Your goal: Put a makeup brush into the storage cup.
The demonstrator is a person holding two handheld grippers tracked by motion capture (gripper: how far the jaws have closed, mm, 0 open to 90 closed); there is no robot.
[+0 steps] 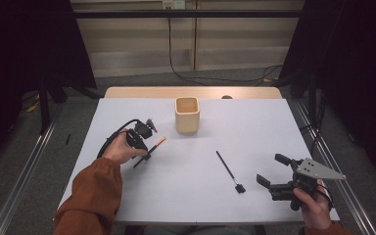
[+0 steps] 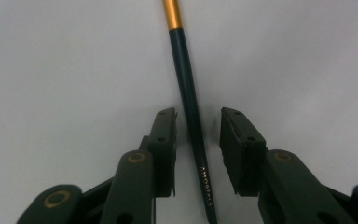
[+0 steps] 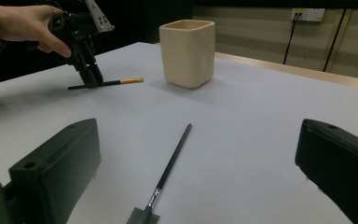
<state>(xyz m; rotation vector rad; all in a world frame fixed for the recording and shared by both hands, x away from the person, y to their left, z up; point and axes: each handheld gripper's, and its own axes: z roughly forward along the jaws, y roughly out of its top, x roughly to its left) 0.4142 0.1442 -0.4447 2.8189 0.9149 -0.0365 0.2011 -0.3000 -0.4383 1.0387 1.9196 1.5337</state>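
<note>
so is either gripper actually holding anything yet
No. The left gripper straddles the dark handle of the gold-banded brush, jaws apart. The right gripper is open and empty.

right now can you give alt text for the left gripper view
The left gripper points down at a white table, its two black jaws open on either side of a dark brush handle with a gold band, not yet closed on it.

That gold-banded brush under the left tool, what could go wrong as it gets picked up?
The left tool straddles the gold-banded brush with its jaws open, and the handle lies closer to one jaw, so closing may nudge or roll it. The handle is thin and lies flat on the table, so the jaws might scrape the surface. Gripped near its tail, the brush could tip.
</note>
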